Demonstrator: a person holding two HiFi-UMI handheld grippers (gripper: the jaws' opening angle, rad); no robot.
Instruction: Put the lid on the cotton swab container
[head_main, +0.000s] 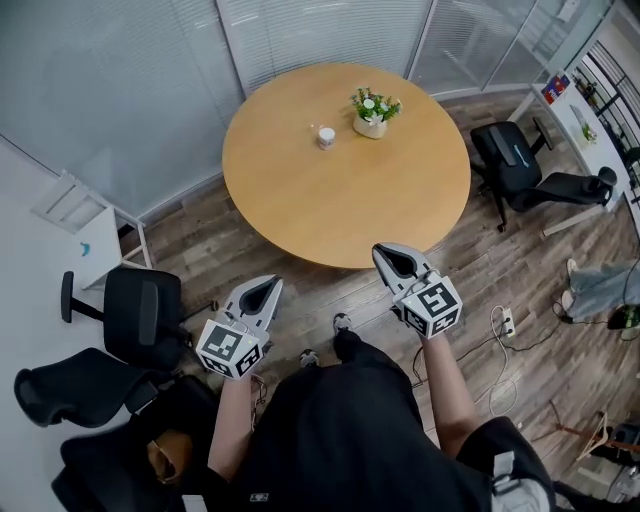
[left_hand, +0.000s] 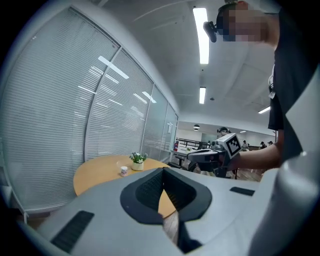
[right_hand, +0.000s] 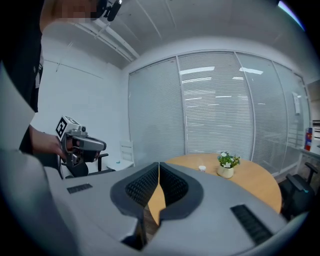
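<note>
Someone in dark clothes (head_main: 350, 440) stands by the round wooden table (head_main: 330, 210), at its 6 o'clock edge, with a gripper in each hand. The left gripper (head_main: 268, 287) has its jaws shut tight with nothing in them. The right gripper (head_main: 388, 256) is shut the same way and has nothing in it. Both point toward the table.

The little cotton swab container (head_main: 326, 137) stands upright on the table top, at about 11 o'clock from the middle, far from both grippers. A small potted plant (head_main: 372, 113) sits near it, at the container's 2 o'clock. One black office chair (head_main: 520, 165) is at the table's 3 o'clock, and another black chair (head_main: 145, 315) is at its 8 o'clock.
</note>
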